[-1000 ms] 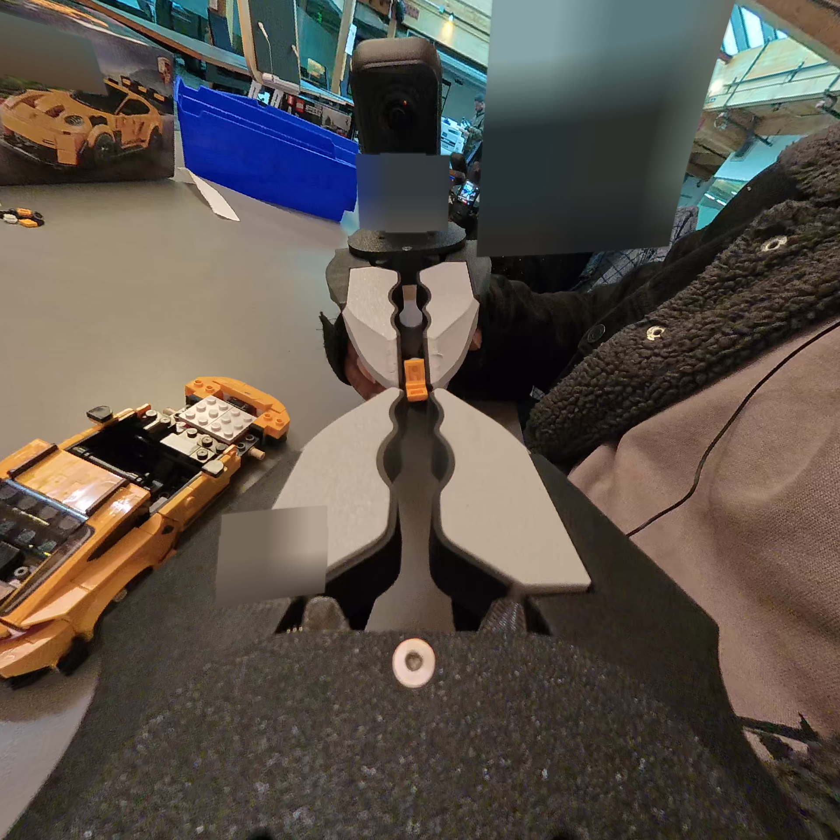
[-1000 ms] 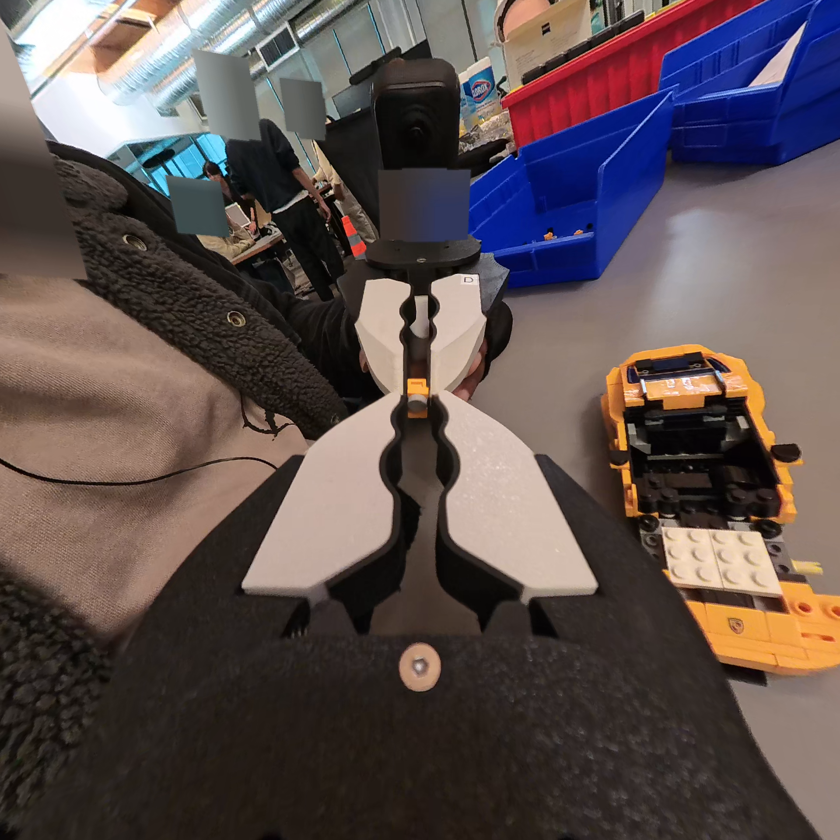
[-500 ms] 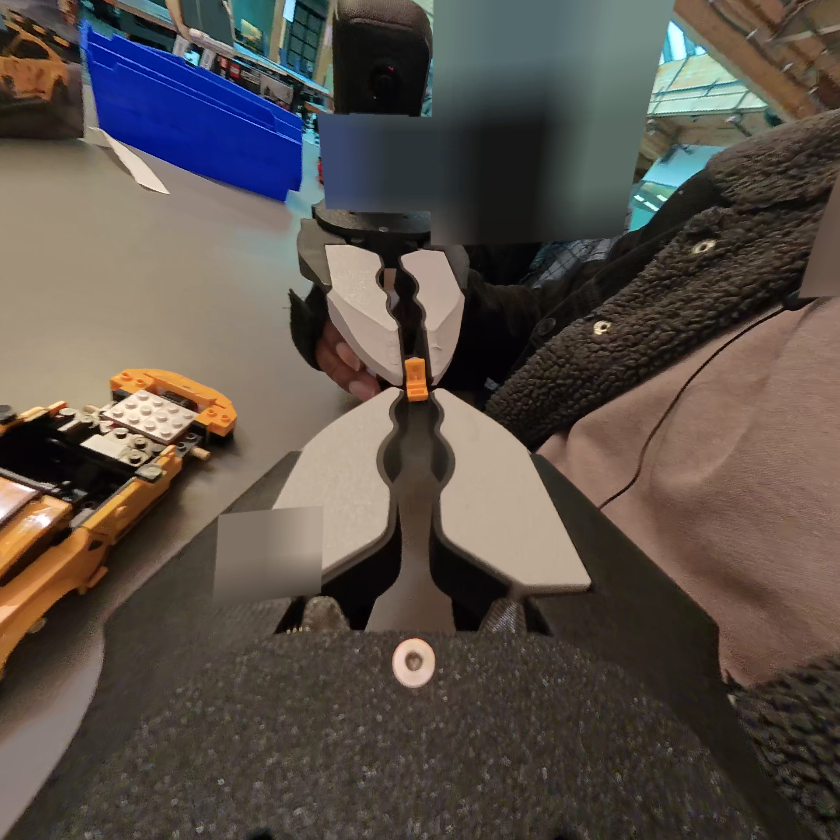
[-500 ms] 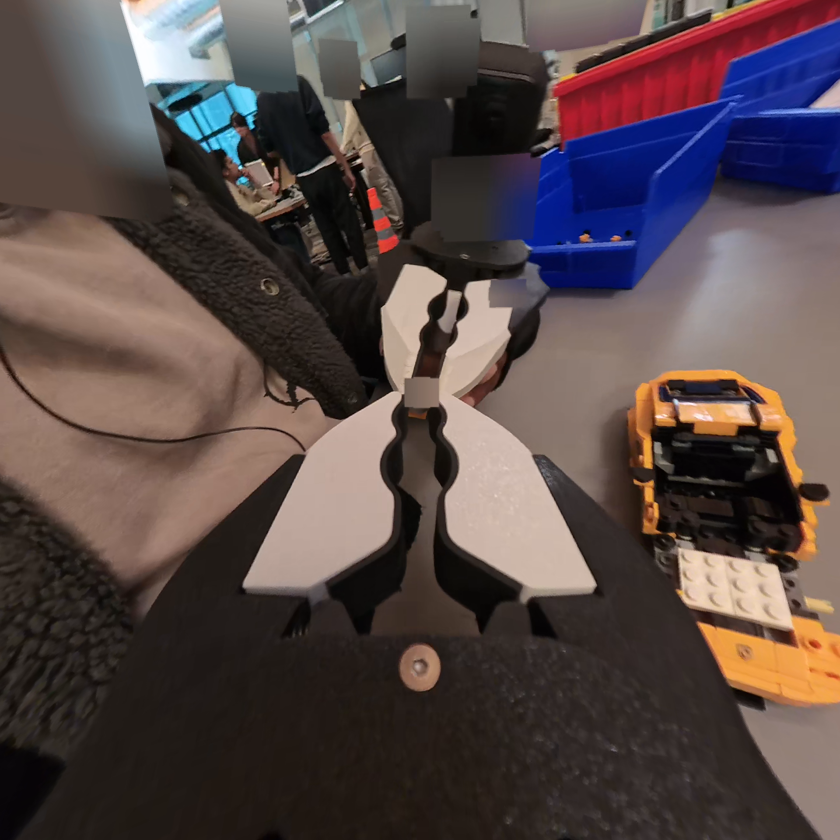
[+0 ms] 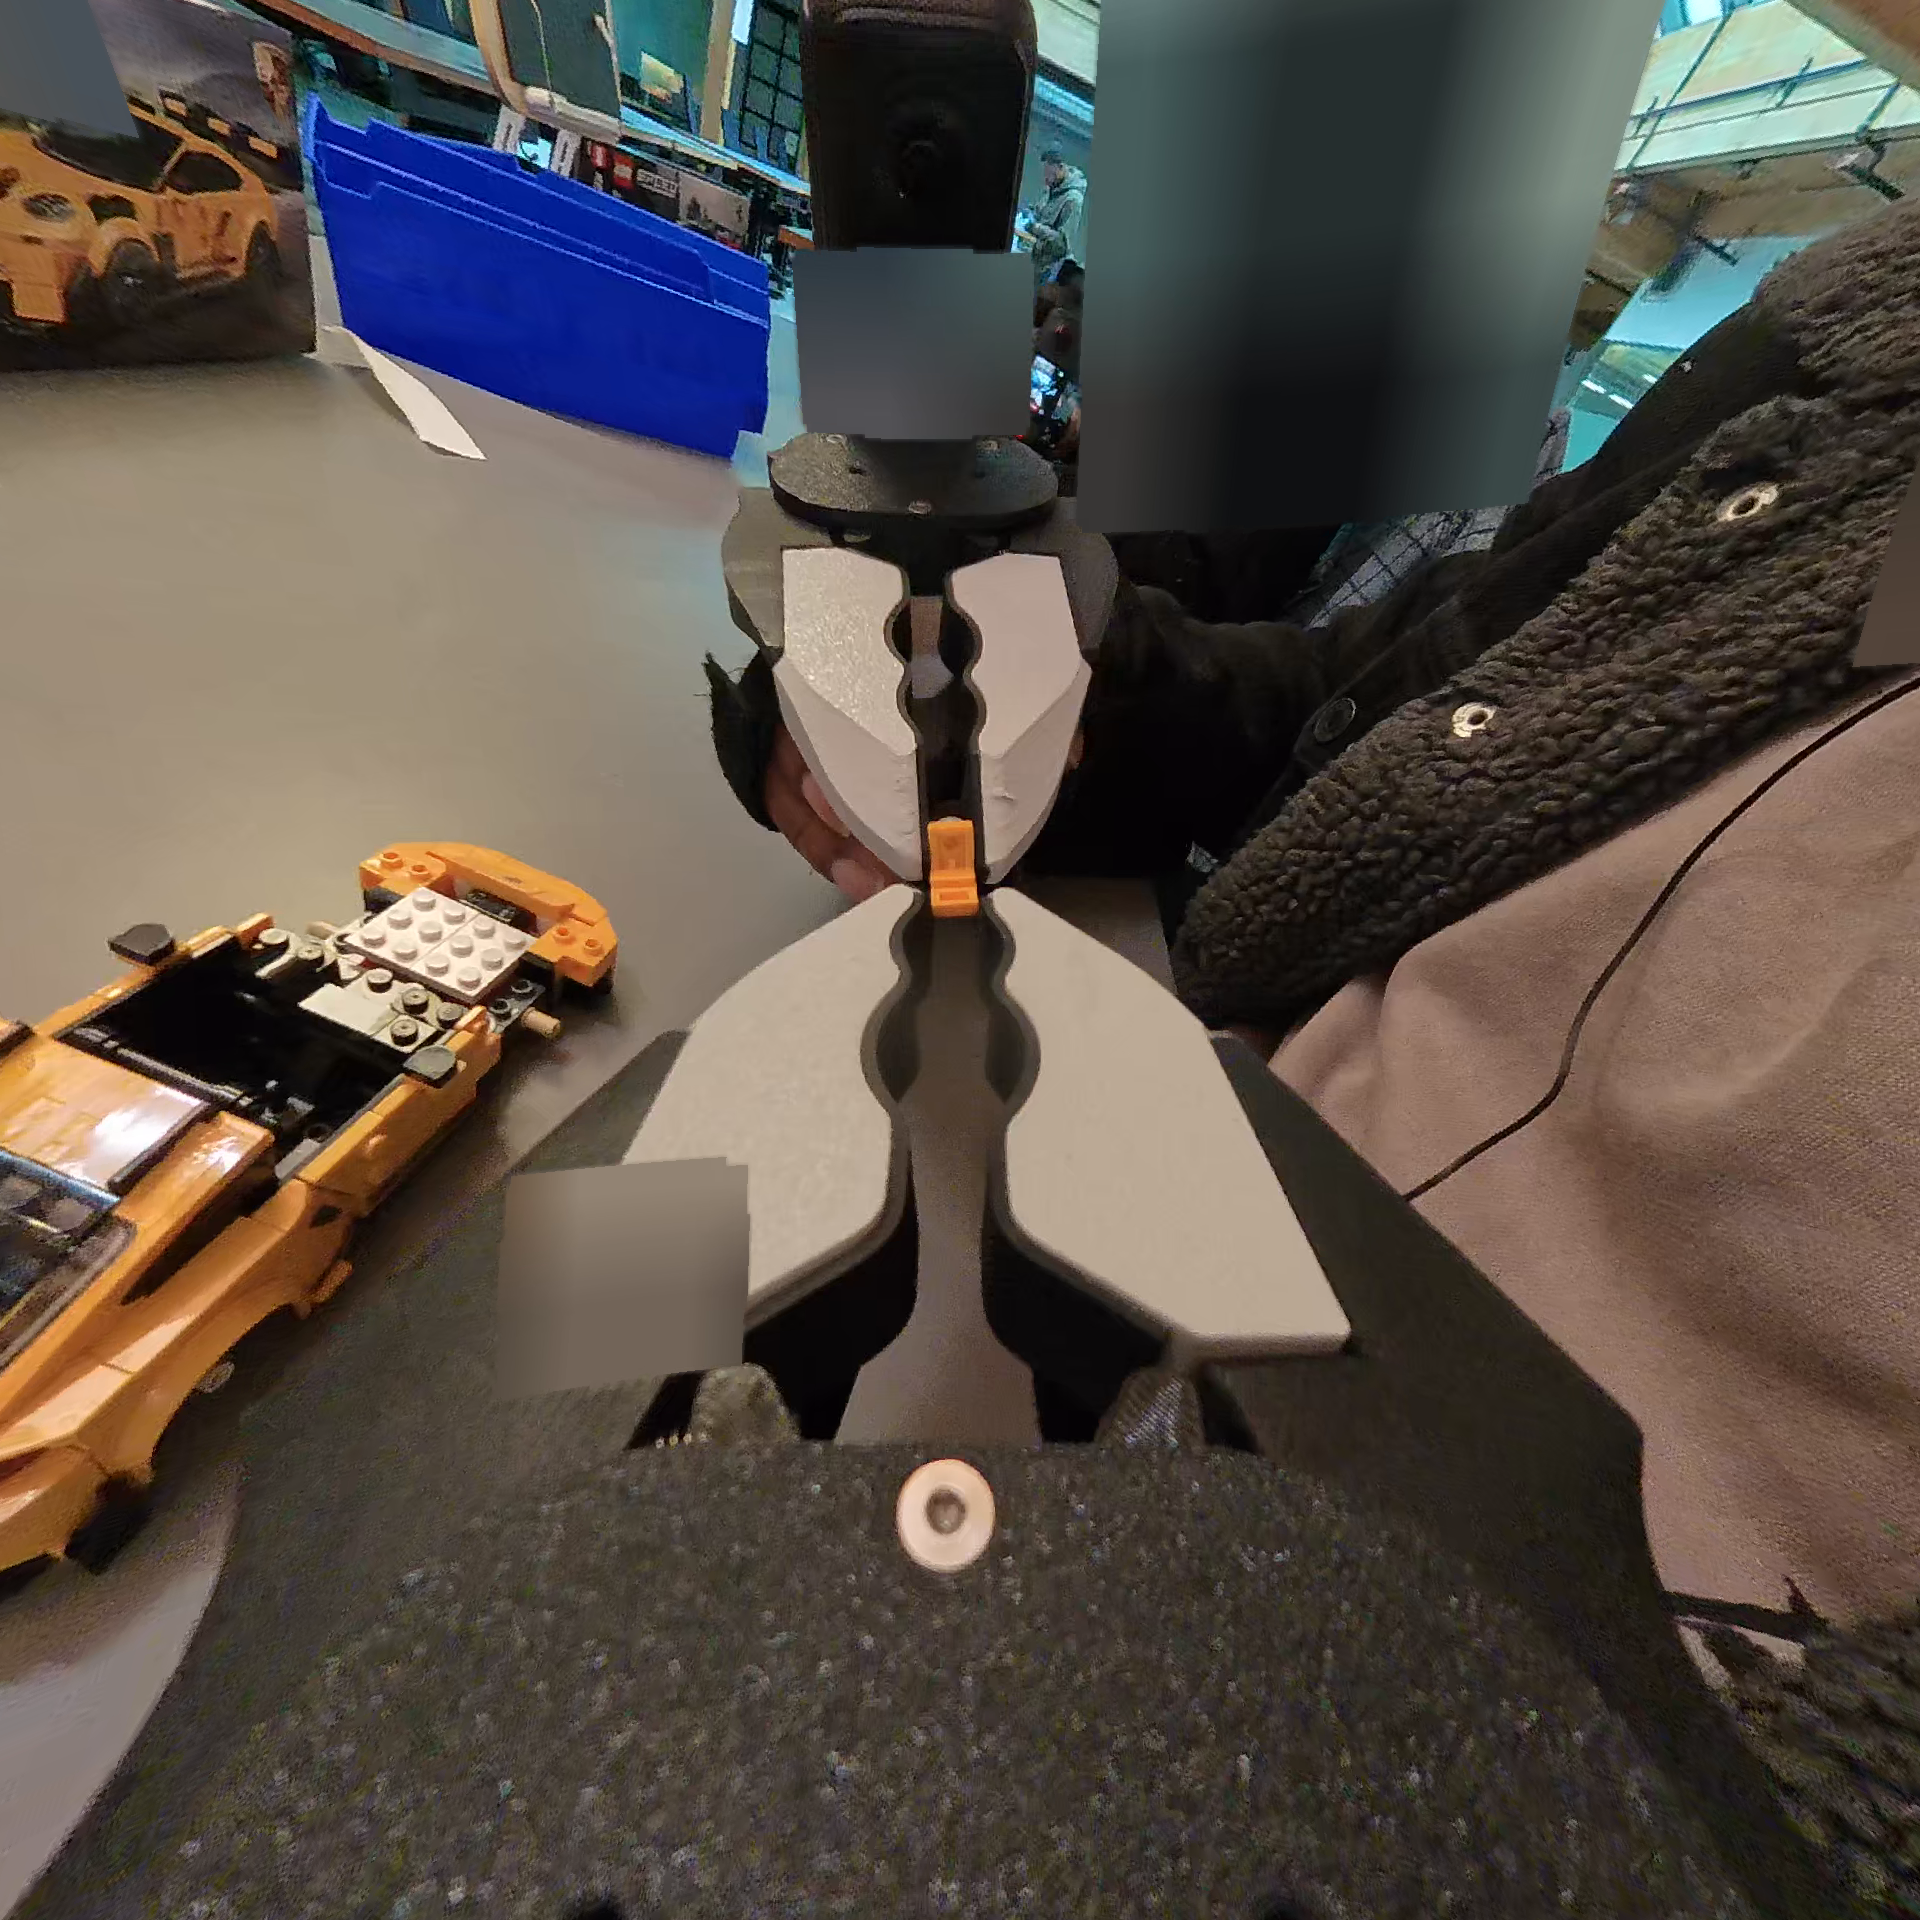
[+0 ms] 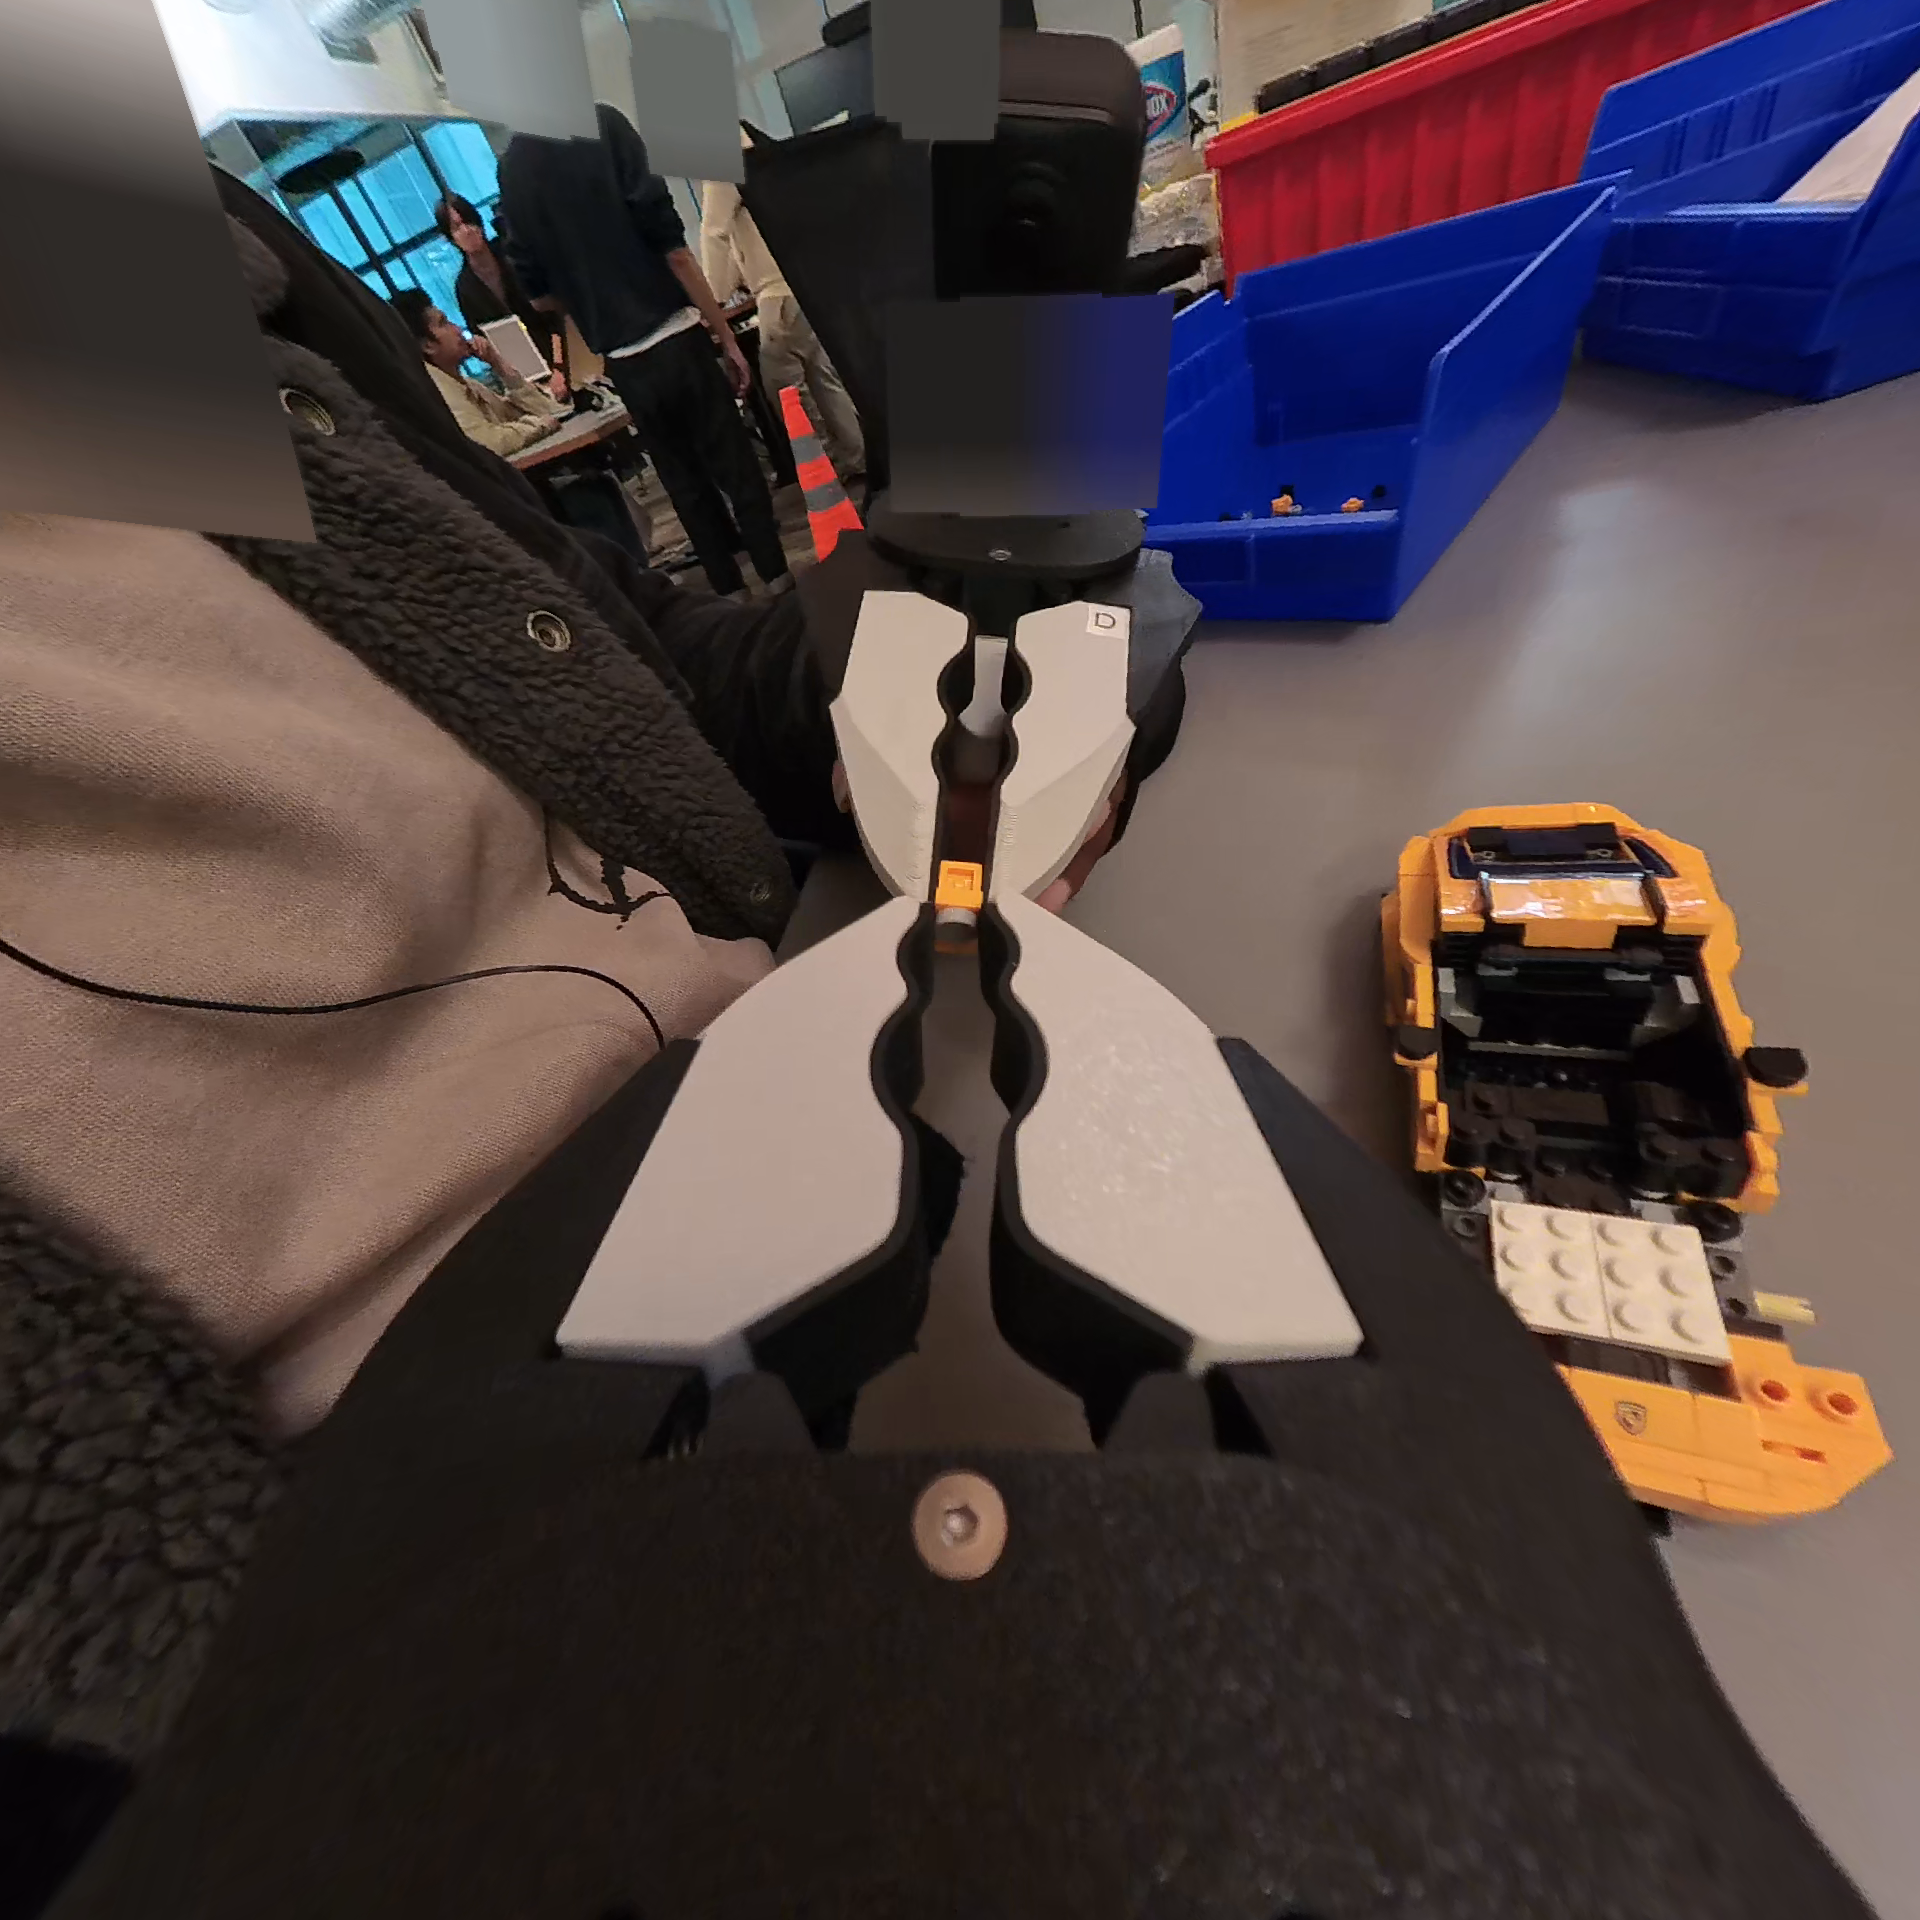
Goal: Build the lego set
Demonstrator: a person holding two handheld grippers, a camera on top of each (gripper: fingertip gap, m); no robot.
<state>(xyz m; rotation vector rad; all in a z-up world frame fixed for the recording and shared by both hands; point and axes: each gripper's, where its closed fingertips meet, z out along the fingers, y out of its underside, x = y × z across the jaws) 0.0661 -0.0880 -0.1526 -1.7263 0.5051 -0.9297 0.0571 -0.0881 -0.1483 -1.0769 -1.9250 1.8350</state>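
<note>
A small orange Lego piece [image 5: 951,871] with a grey round end [image 6: 956,923] hangs in the air between my two grippers, which meet tip to tip. My left gripper [image 5: 951,912] is shut on one end of it. My right gripper [image 6: 956,920] is shut on the other, grey end. Each gripper also shows in the other's view, pointing back at the camera. The half-built orange Lego car [image 5: 208,1122] lies on the grey table to the left. In the right wrist view the car [image 6: 1590,1122] lies to the right, its cabin open and a white plate on top.
The person's tan top and dark fleece jacket [image 5: 1558,727] are close behind the grippers. Blue bins [image 6: 1351,416] and a red bin [image 6: 1403,166] stand at the table's back. The set's box [image 5: 135,208] and a white paper strip [image 5: 416,405] are far left. My left and right fingertips are right by each other.
Both grippers stay tip to tip on the orange piece. They tilted and shifted half a second ago, then swung back, so the car and bins sit near where they were a second ago.
</note>
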